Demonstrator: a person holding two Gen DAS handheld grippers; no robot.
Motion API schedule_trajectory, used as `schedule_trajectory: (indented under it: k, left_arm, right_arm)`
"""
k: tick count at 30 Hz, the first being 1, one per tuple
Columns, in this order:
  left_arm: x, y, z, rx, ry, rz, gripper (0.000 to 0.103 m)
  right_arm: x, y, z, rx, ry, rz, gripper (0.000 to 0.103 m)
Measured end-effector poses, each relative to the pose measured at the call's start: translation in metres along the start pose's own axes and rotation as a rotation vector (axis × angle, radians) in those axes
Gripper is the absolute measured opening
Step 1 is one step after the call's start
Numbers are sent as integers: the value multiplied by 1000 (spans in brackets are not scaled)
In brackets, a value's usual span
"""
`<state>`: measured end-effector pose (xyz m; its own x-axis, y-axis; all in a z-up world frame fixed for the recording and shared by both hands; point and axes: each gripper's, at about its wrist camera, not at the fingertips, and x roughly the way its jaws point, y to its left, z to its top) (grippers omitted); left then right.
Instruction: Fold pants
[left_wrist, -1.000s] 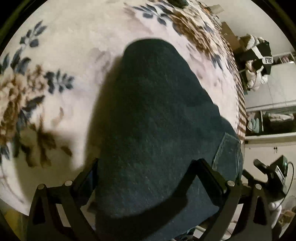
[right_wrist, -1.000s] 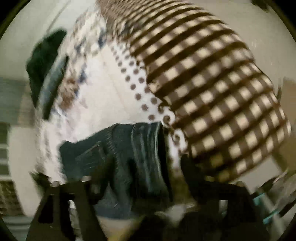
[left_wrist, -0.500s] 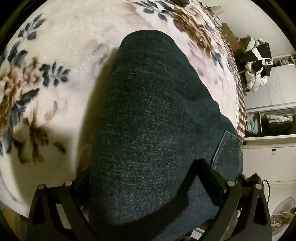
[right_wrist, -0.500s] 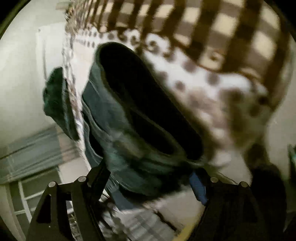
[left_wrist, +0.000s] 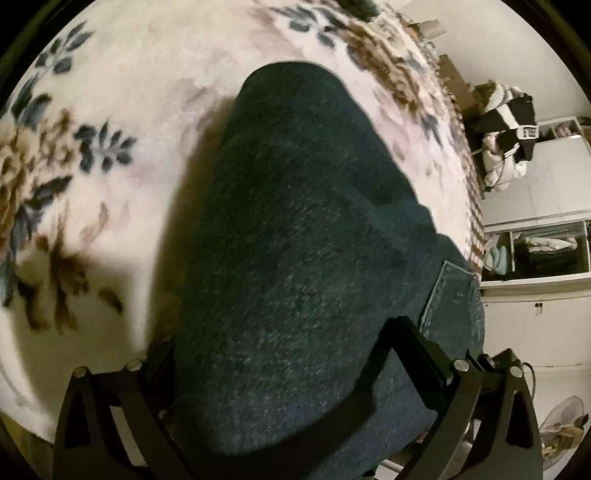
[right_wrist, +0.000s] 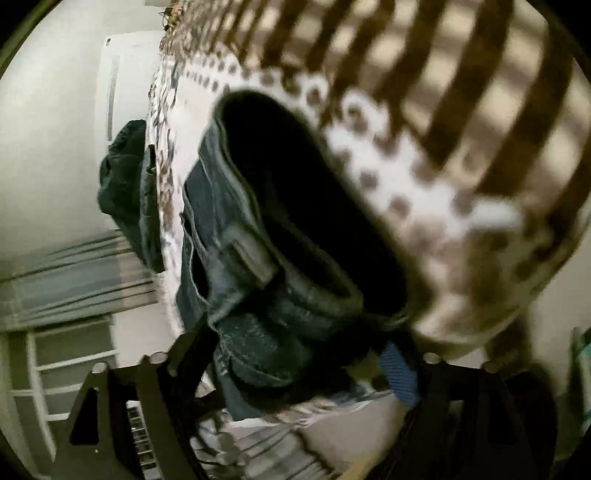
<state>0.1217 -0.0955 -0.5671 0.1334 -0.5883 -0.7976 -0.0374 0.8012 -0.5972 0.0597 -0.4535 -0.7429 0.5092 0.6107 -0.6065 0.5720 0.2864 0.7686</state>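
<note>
Nearby, dark garment (right_wrist: 125, 192) beside pants (right_wrist: 258, 258).

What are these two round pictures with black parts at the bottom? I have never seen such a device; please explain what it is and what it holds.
A person holds a two-finger gripper in each hand; a fisheye camera on each looks along its fingers, which makes the pictures round. The black parts are those fingers.

In the left picture, the left gripper has its fingers on both sides of the dark blue denim pants, which lie on a cream blanket with brown and blue flowers. A back pocket shows at the right.

The right picture is blurred. The right gripper is at the open waistband of the same pants, and appears to hold it, beside brown checked cloth.
</note>
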Motion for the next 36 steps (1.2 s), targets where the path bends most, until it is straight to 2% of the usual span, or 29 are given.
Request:
schedule_trajectory:
  k: [1,3,4,5,6,7,9,14,18,24,26,29,34,36]
  left_arm:
    - [-3,-2,-1,12,-21,-30,99]
    - [-10,-5,-3,30,-57,-51,78]
    - [-14,-5,-5,32,-66,-53,68]
    - [-20,-2,-6,27,-79,-58,47]
    - [-26,2,-6,11,-88,-87,38]
    - [-31,4,-7,1,-95,-106,35]
    - [-42,2,-10,1,-100,-125,30]
    - [-74,-16,-15,-7,-109,-165,26]
    - [-104,-38,-14,-3,-127,-177,26]
    - [-150,-71,15,-5,-181,-221,26]
    - [-161,-78,34,-9,-201,-238,26]
    - [-176,-86,78,4,-243,-250,26]
    - [-188,-75,172,23,-304,-284,26]
    - [-188,-64,221,38,-322,-288,26]
  right_arm:
    - [6,-3,-2,8,3,24,90]
    - [22,4,-4,-2,-17,59,92]
    - [26,8,-5,-7,-26,58,85]
    - [30,13,-7,-13,-36,47,78]
    - [31,17,-10,-20,-49,13,59]
    - [32,19,-12,-21,-55,18,48]
    - [30,28,-20,-42,-68,2,42]
    - [17,60,-32,-92,-75,-41,37]
    - [-2,84,-41,-124,-56,-40,36]
    - [-29,148,-40,-197,-49,-15,36]
    - [-47,164,-28,-225,-60,2,36]
    - [-48,212,-2,-253,-81,20,36]
    - [2,297,37,-301,-131,64,36]
    - [28,327,55,-306,-149,81,36]
